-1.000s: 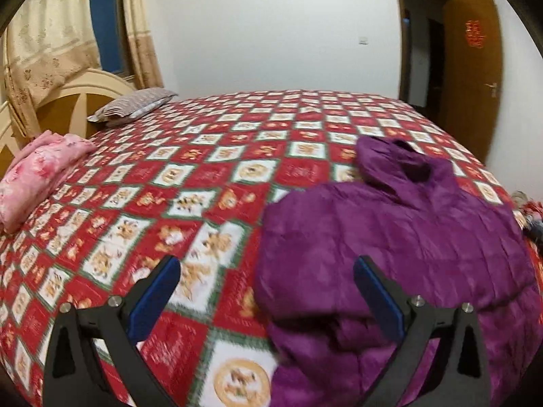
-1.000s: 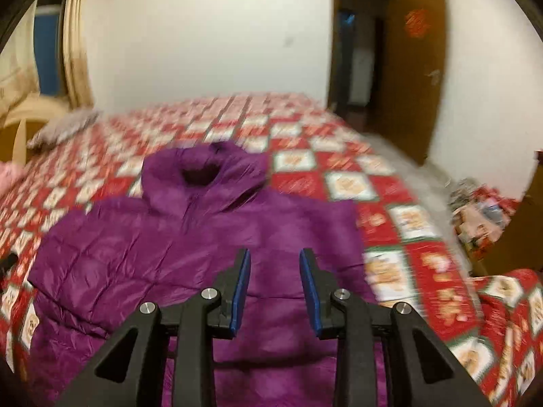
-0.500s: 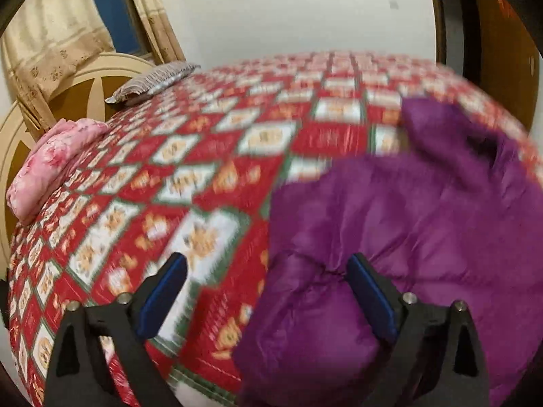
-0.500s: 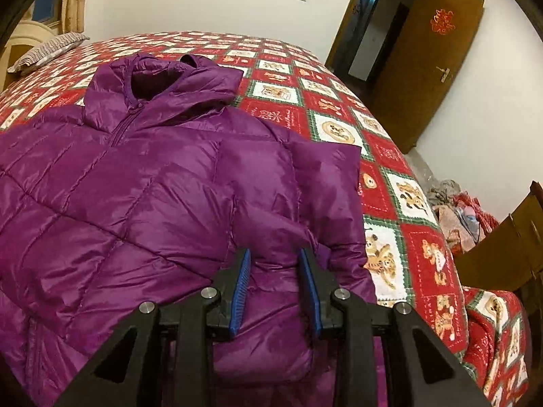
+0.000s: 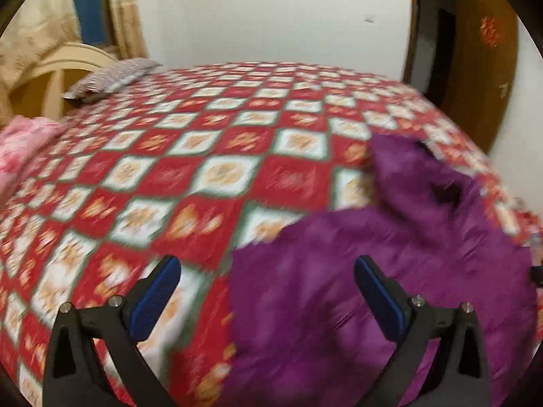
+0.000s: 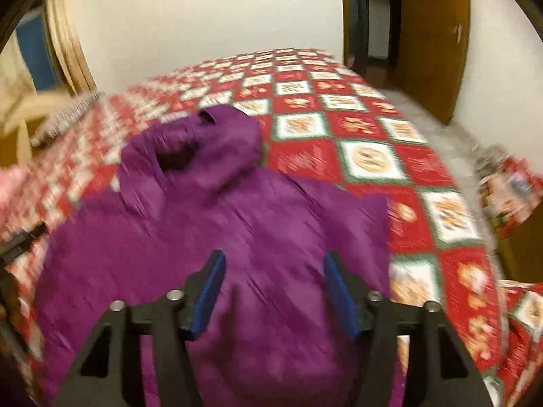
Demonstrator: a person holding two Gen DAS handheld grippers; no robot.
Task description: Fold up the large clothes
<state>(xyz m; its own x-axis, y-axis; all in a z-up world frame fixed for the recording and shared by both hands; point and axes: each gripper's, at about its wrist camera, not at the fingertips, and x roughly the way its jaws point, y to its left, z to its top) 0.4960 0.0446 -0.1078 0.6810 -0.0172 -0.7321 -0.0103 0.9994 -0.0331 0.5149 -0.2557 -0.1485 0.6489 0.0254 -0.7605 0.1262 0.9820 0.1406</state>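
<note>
Purple puffer jacket [image 6: 258, 237] lying spread on the bed [image 5: 210, 156], front side up, its collar and hood [image 6: 203, 146] toward the far side of the bed and its lower part toward both cameras. The bed carries a red, white and green checked cover. Both views are blurred by motion.

Left claw [image 5: 268, 291]: blue-padded fingers set wide apart, nothing between them; it hangs over the jacket's left edge, where purple fabric meets the cover. Whether the fingers touch the cloth cannot be told.

Right claw [image 6: 273, 291]: fingers apart, holding nothing, poised above the jacket's body near its right side, beside the folded-in sleeve [image 6: 359, 217].

Surroundings, left wrist view: a striped pillow [image 5: 108, 78] near the headboard [image 5: 51, 74], pink bedding [image 5: 20, 149] at the left margin, curtains [image 5: 37, 34] behind, and a brown wooden door [image 5: 482, 68] at right.
</note>
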